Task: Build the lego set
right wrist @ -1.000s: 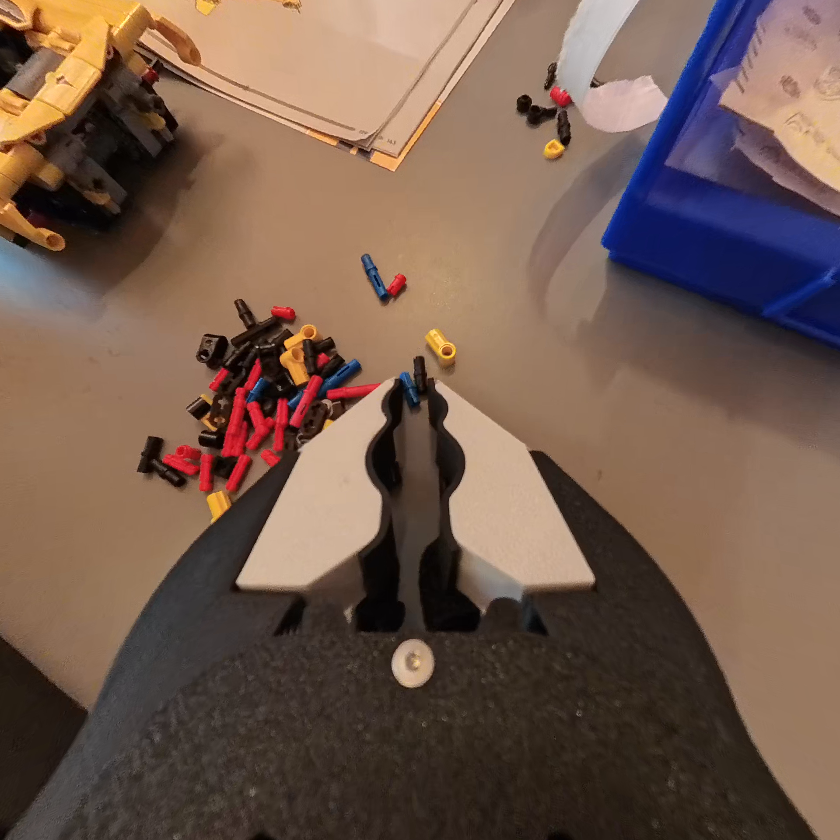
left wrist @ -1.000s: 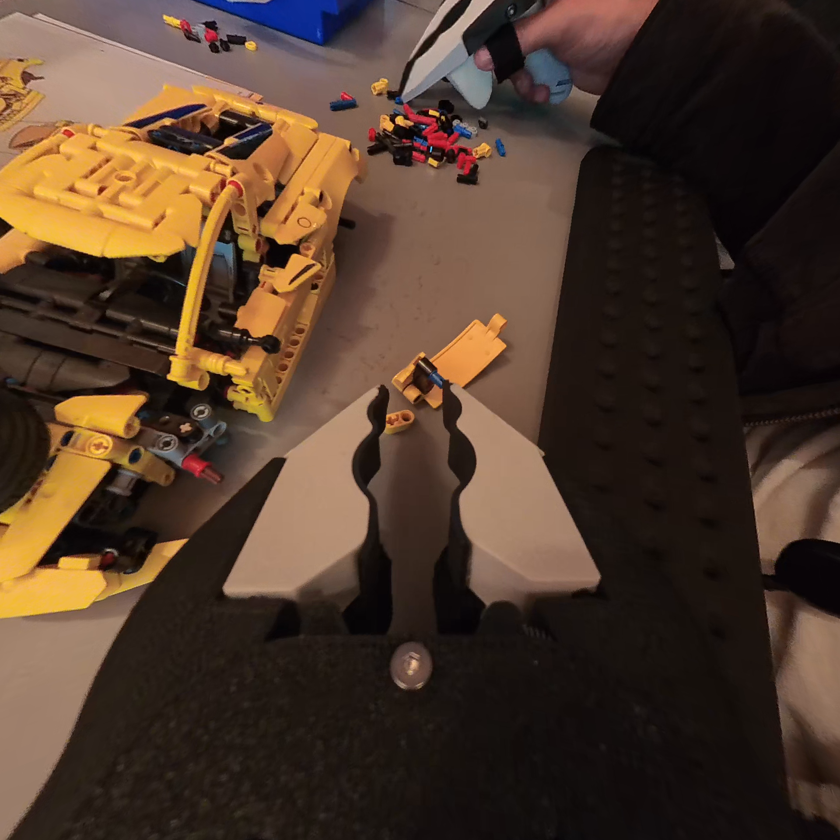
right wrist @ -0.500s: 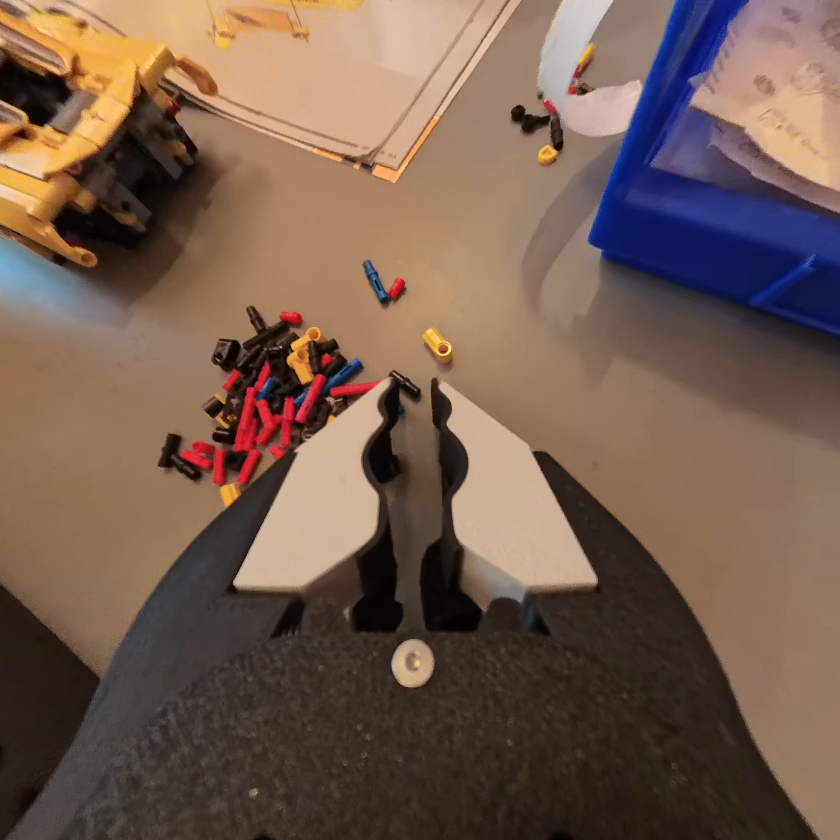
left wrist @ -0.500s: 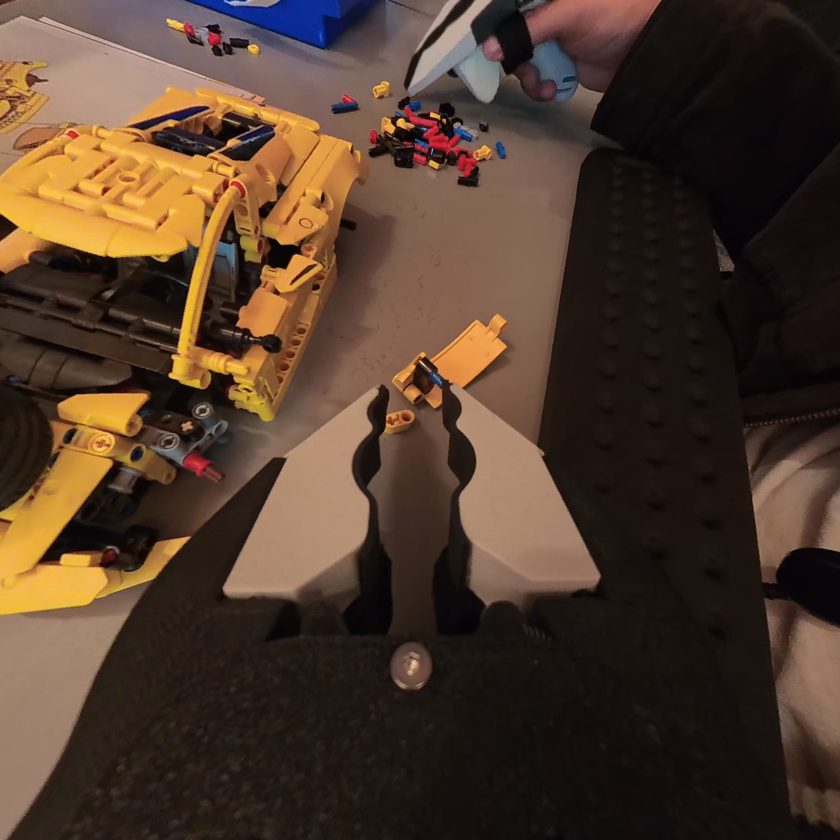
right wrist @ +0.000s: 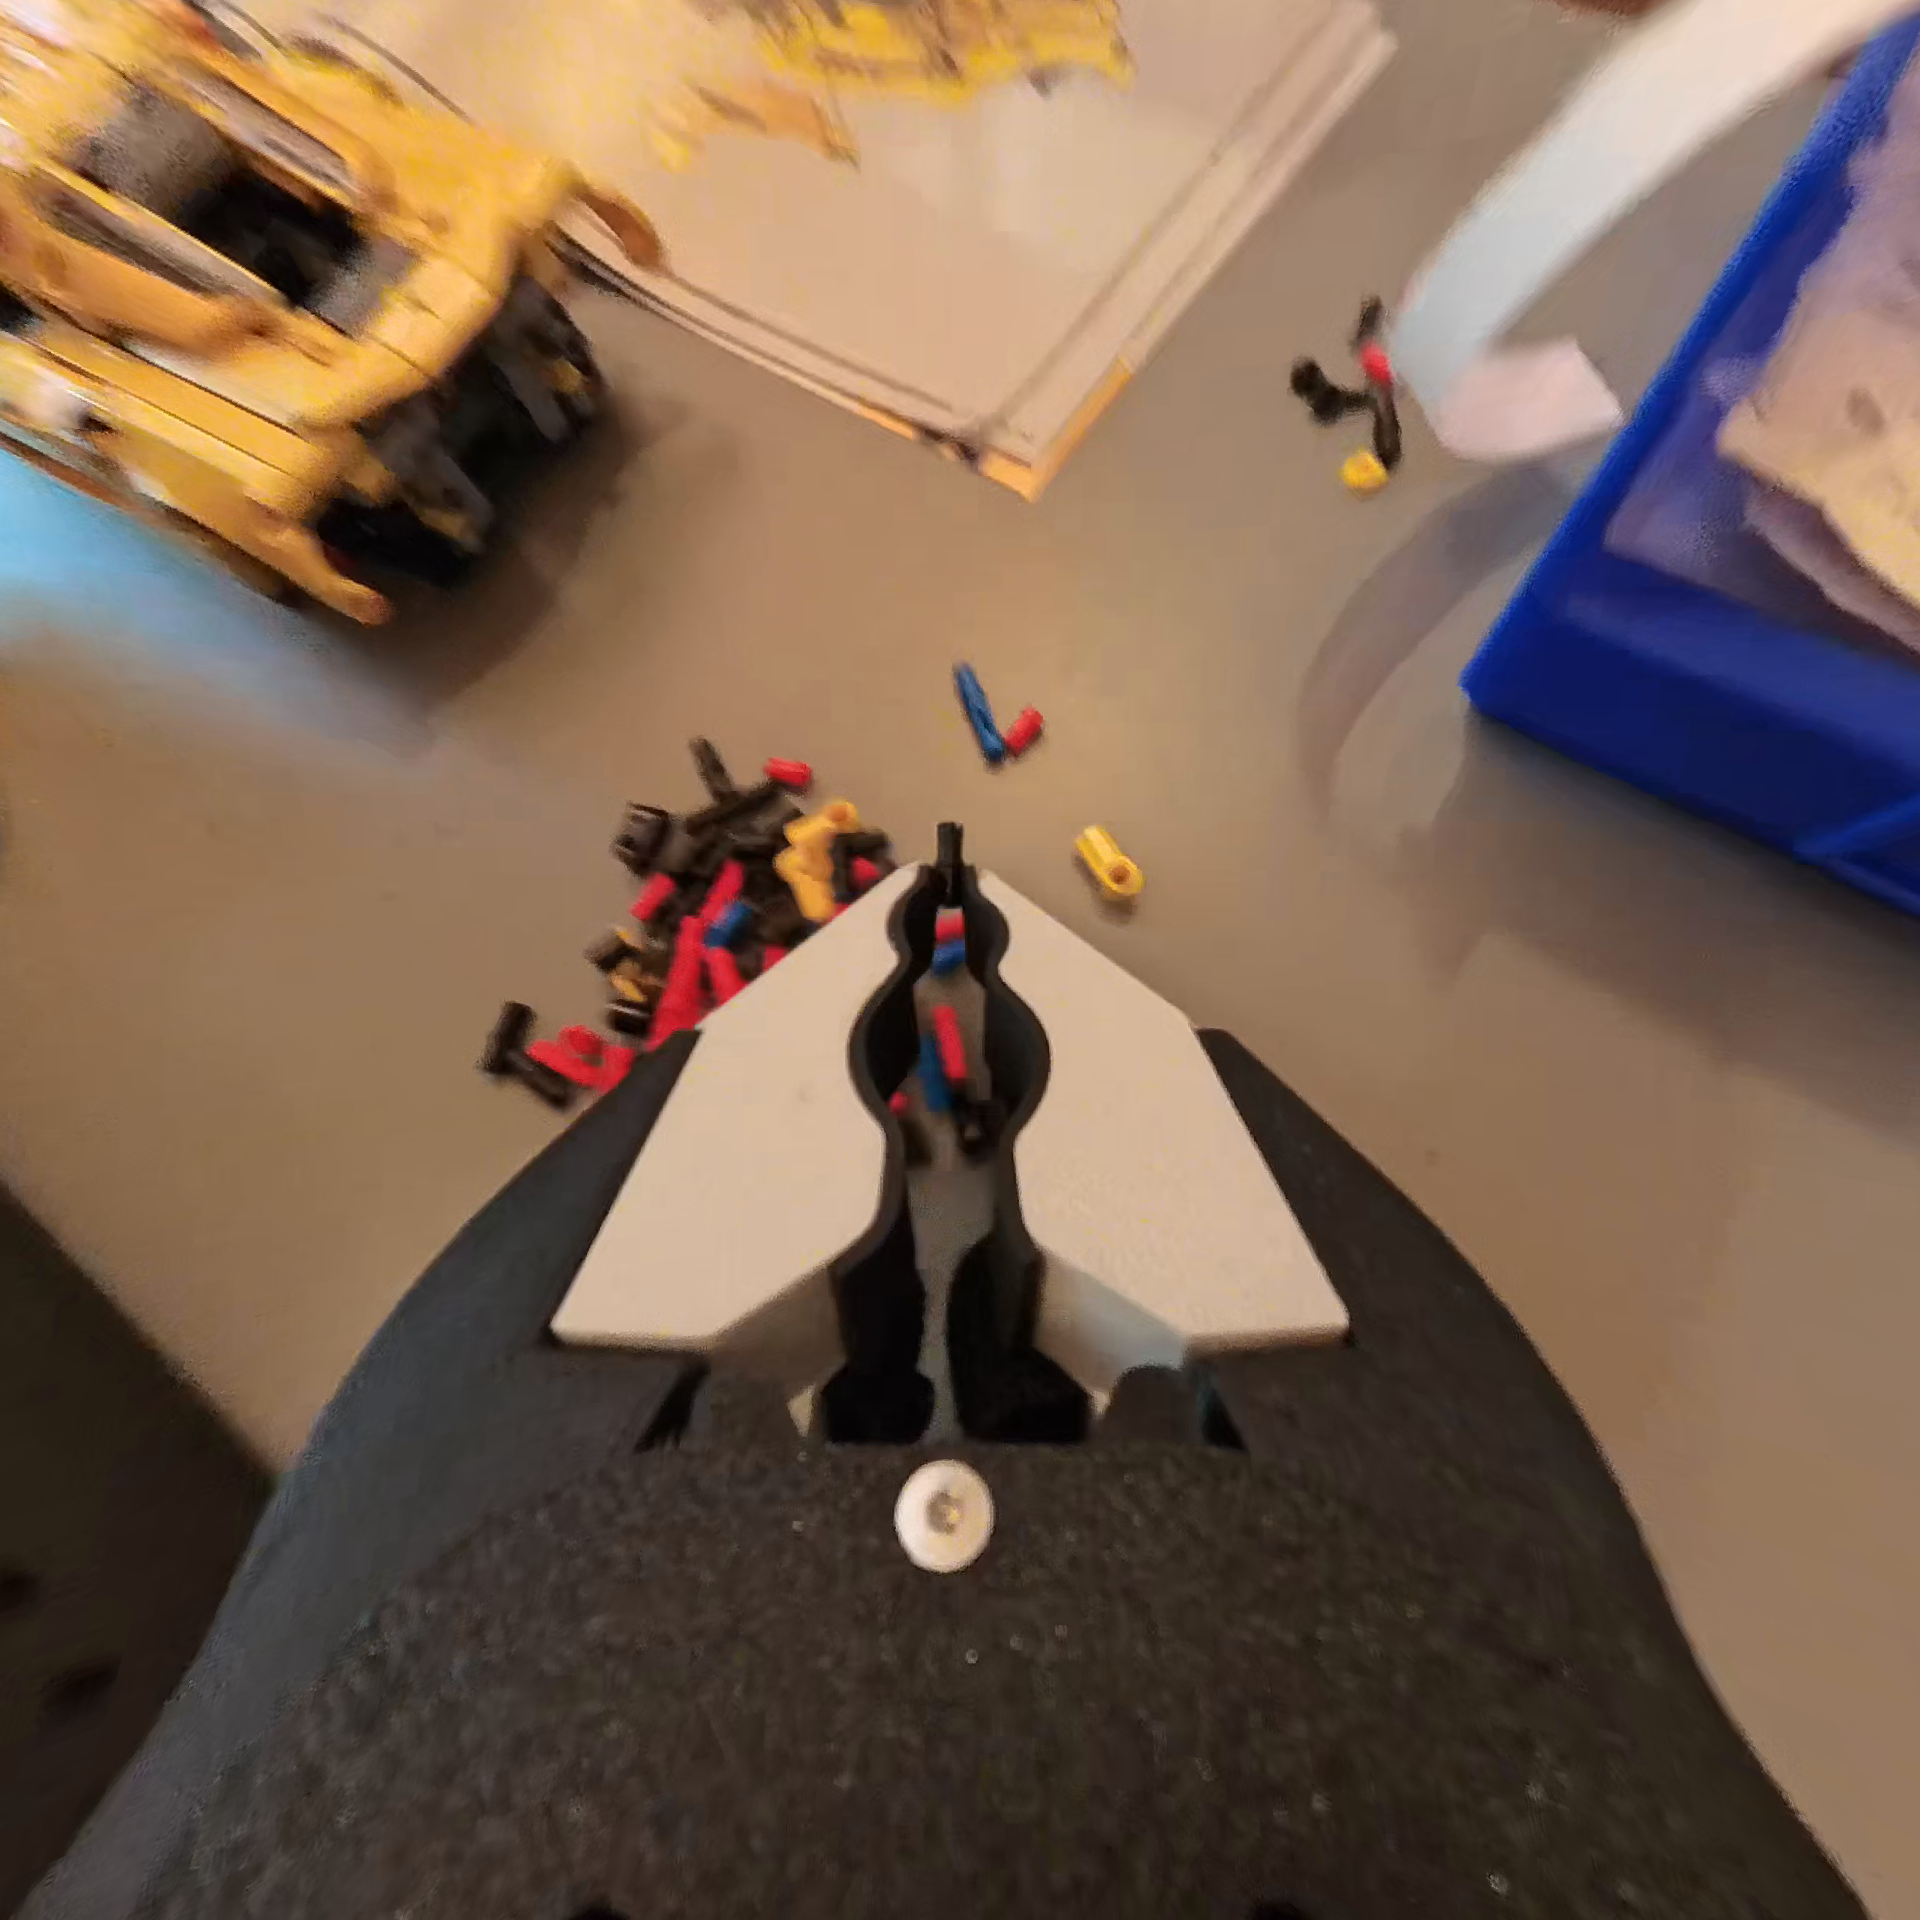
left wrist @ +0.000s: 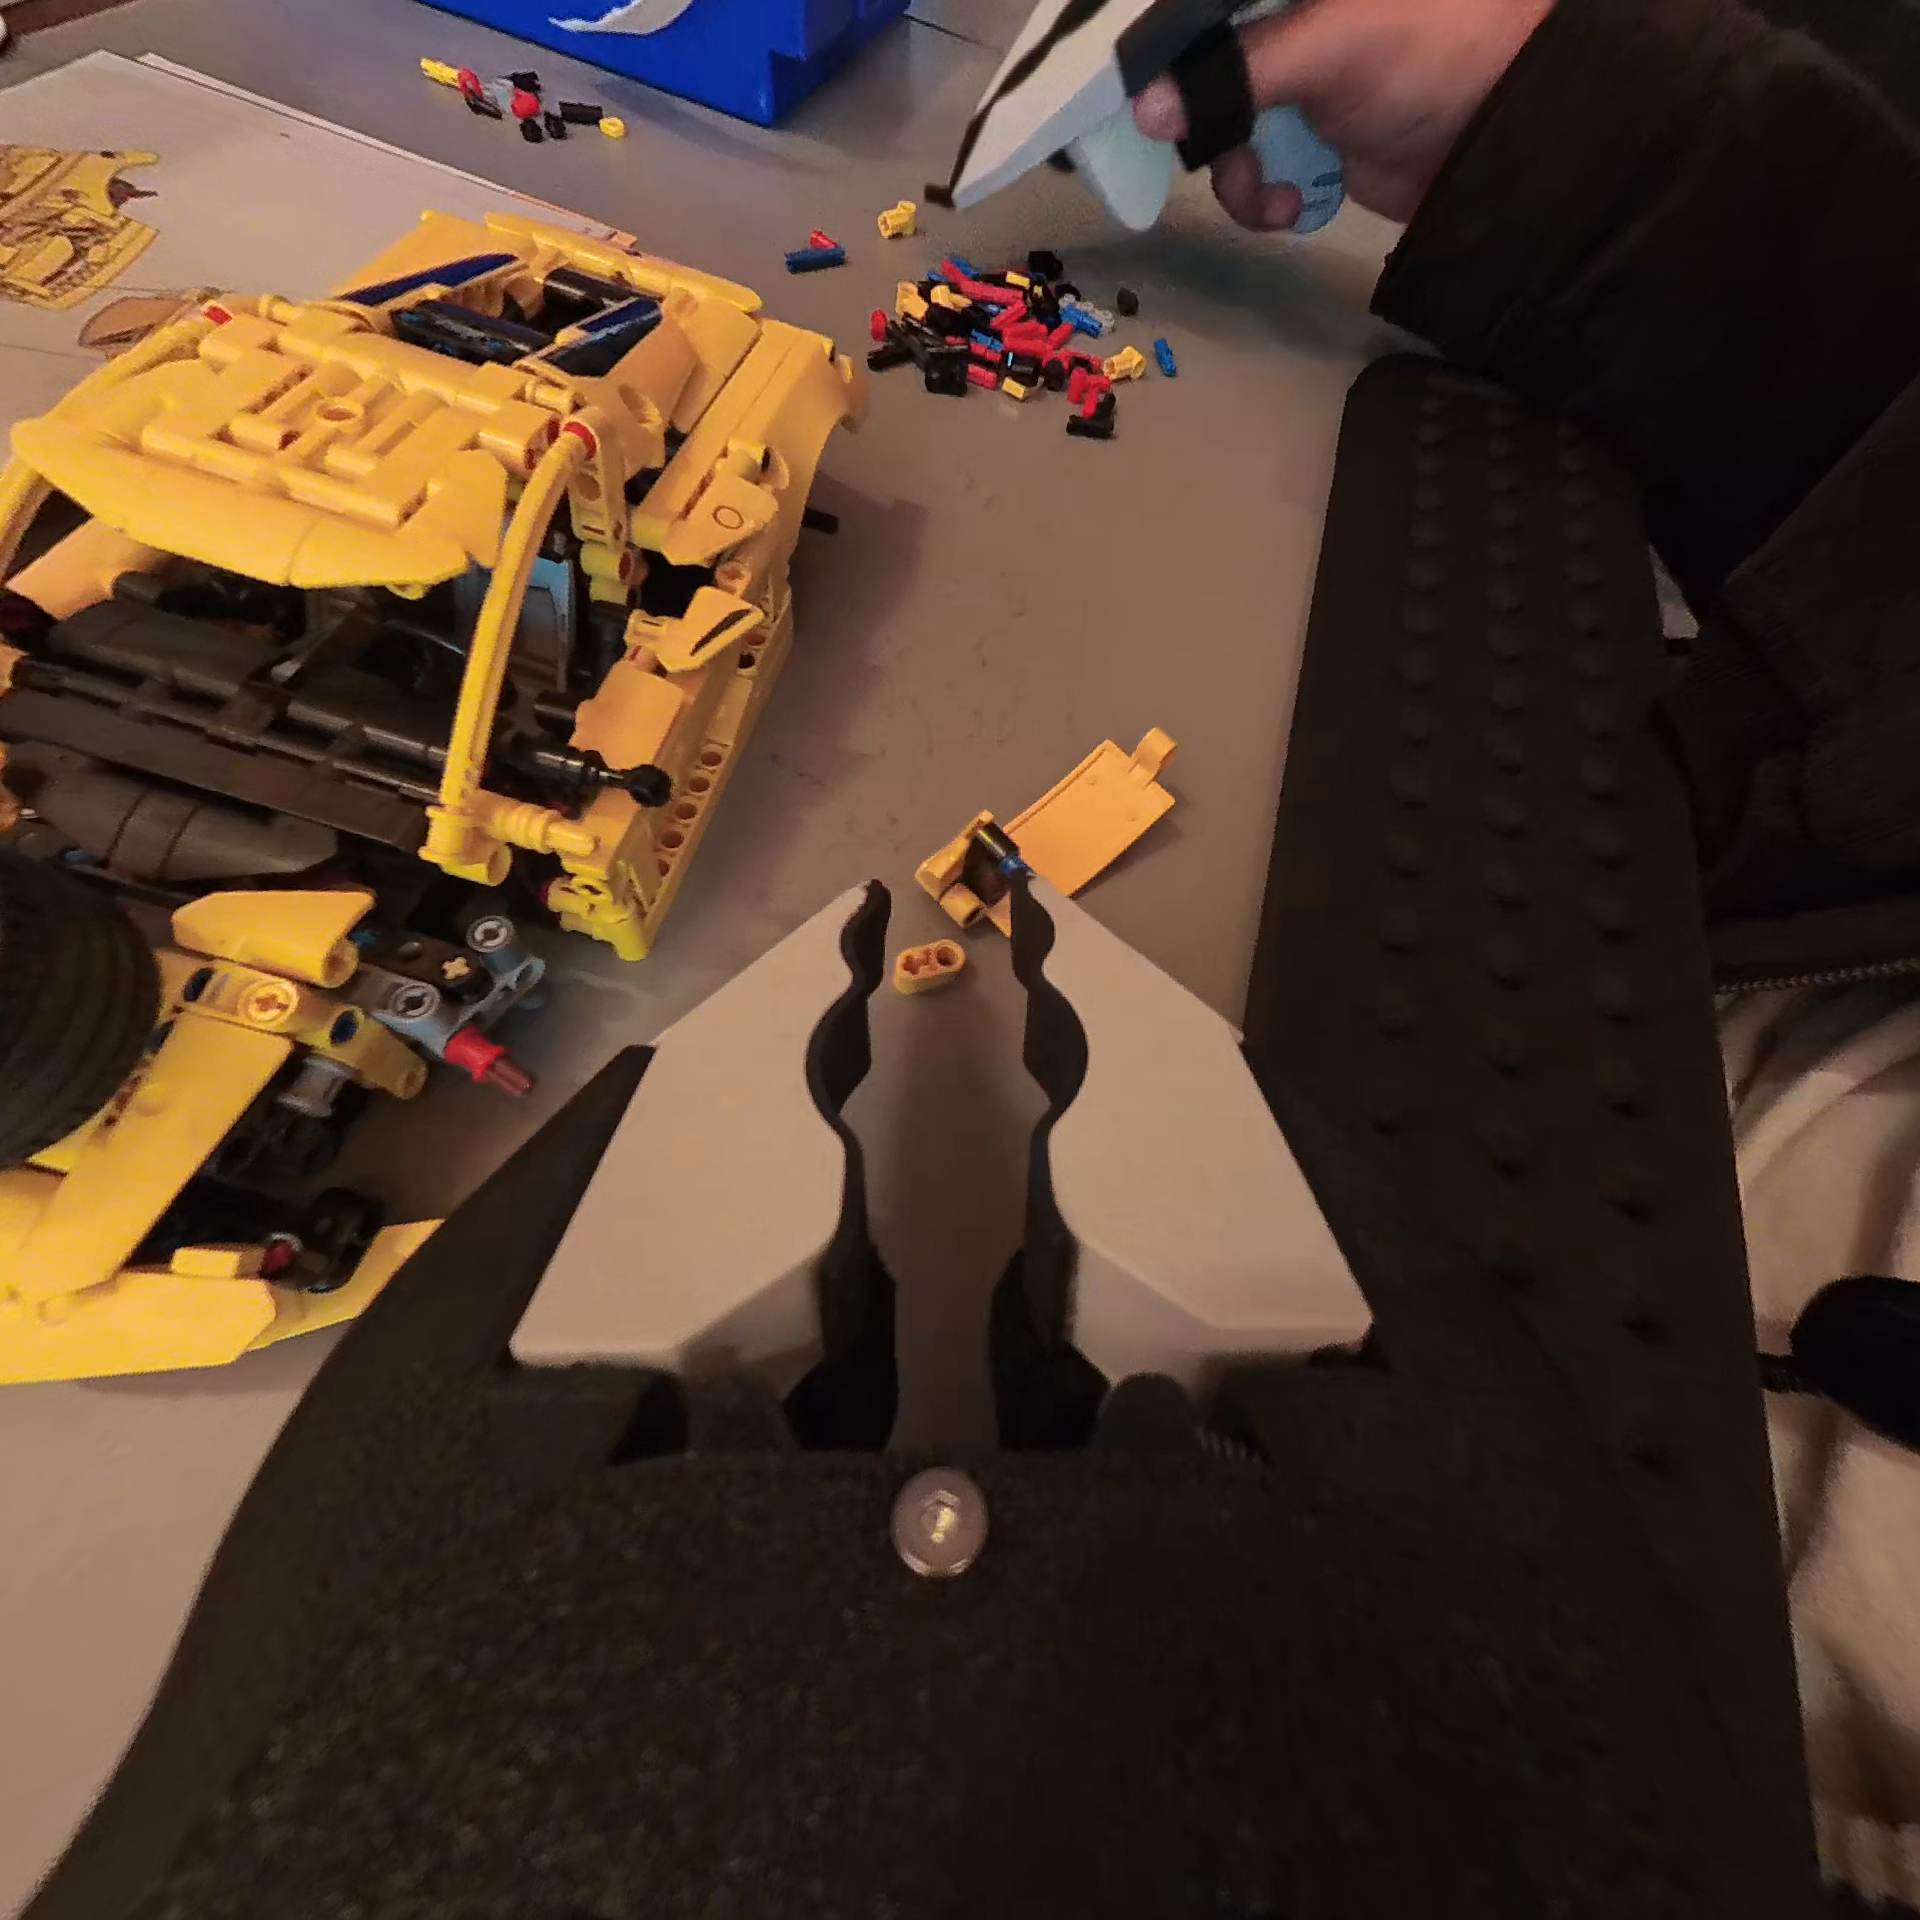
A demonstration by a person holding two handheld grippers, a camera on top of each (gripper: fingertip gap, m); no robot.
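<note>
On my left sits one half-built yellow car (left wrist: 416, 582), its roof panels on and dark frame exposed; my left claw (left wrist: 951, 899) gapes empty over one small yellow connector (left wrist: 928, 964), one flat yellow panel (left wrist: 1081, 821) just beyond; my right claw (right wrist: 948, 878) pinches one black pin (right wrist: 948, 847) above one heap of red, blue, black pins (right wrist: 717, 914).

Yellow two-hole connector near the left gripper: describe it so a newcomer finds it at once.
Start at the yellow lego car, then move right to the left gripper. Between its open fingertips lies the yellow two-hole connector. Unlike the yellow panel beyond, it is tiny, stubby and alone.
</note>
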